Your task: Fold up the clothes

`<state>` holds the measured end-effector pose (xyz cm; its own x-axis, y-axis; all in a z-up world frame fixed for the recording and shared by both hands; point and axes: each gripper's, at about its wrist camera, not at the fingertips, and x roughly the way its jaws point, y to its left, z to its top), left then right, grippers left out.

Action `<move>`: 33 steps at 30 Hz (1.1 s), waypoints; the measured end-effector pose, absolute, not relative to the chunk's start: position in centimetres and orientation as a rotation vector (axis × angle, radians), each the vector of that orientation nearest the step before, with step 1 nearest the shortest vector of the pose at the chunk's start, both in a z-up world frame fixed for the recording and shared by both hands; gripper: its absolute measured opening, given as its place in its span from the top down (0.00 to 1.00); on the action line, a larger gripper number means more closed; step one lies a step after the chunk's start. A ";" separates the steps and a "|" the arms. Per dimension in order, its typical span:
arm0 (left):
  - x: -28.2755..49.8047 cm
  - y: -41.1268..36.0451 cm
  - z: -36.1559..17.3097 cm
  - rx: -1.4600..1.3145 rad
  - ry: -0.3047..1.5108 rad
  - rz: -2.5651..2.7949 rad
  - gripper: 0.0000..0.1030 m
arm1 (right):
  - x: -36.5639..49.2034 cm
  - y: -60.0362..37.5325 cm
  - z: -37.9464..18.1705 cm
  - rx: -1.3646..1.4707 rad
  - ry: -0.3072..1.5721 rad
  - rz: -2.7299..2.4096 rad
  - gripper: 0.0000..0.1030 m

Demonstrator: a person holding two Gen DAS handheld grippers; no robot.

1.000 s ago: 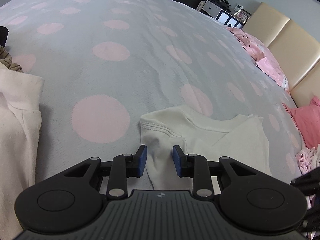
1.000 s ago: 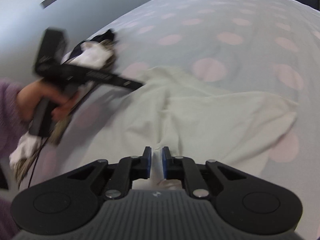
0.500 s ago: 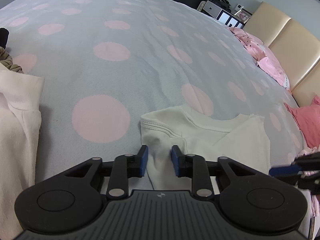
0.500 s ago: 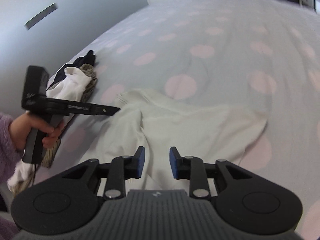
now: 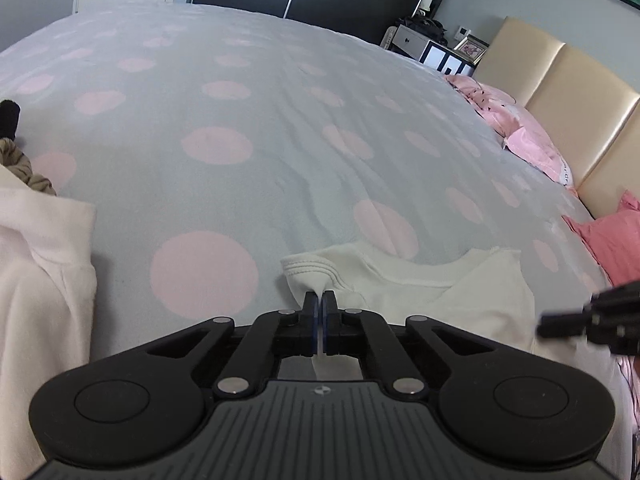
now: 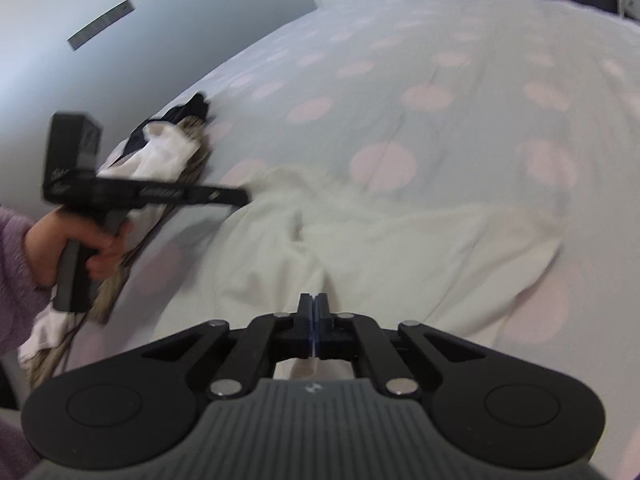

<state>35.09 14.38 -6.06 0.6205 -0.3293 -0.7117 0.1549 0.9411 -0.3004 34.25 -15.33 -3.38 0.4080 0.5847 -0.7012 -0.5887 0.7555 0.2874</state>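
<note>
- Left wrist view: left gripper (image 5: 319,300) has just closed its jaws; they are now pressed together on a fold of the cream shirt (image 5: 460,292), just below the ribbed hem at its corner.
- Right wrist view: right gripper (image 6: 313,303) has also just closed, and pinches a ridge of the same shirt near the camera. This view is blurred, so how much cloth sits between the pads cannot be told.
- Shirt lies rumpled on the dotted bedspread (image 5: 240,120), near the bed edge, between a pink-white garment (image 5: 36,264) at the left and pink pillows (image 5: 520,136) by the headboard.
- Step in hand, as it seems: take 2 grips on the shirt, then lift and spread it flat for folding.
- To do it well: keep both pinches firm; check that only the shirt is caught, not the bedspread under it.
- Raise both hands together and level, w/ light tension between them, so wrinkles fall out and no corner slips.
- Risk: a grip so close to the edge can slide off if the pull is sudden; slow start is better.
- Lay it down away from the other clothes pile (image 6: 176,148).
</note>
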 end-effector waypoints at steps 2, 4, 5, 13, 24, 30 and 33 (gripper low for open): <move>35.4 14.3 -6.1 -0.211 0.859 -0.275 1.00 | 35.5 -15.6 -3.0 -0.027 0.849 0.690 0.99; 35.6 14.0 -6.4 -0.189 0.864 -0.264 1.00 | 36.4 -15.1 -3.7 -0.063 0.850 0.653 0.99; 35.7 13.9 -6.5 -0.175 0.866 -0.258 1.00 | 36.7 -14.7 -4.3 -0.079 0.855 0.646 0.99; 35.5 14.2 -6.9 -0.122 0.880 -0.235 0.99 | 37.3 -13.6 -7.3 -0.126 0.860 0.602 0.91; 31.8 15.4 -2.6 -0.067 0.898 -0.232 0.91 | 32.2 -15.6 -2.2 -0.044 0.910 0.610 0.66; 26.9 14.4 1.4 0.010 0.927 -0.250 0.81 | 25.8 -13.0 -1.5 -0.056 1.069 0.698 0.66; 23.6 13.6 2.7 0.026 0.965 -0.276 0.80 | 21.8 -11.5 -2.6 -0.086 1.149 0.710 0.67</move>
<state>23.56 13.59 2.73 0.5373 -0.2203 -0.8141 0.2435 0.9647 -0.1003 21.75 -11.49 -2.63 0.2189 0.4701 -0.8550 -0.5546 0.7809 0.2874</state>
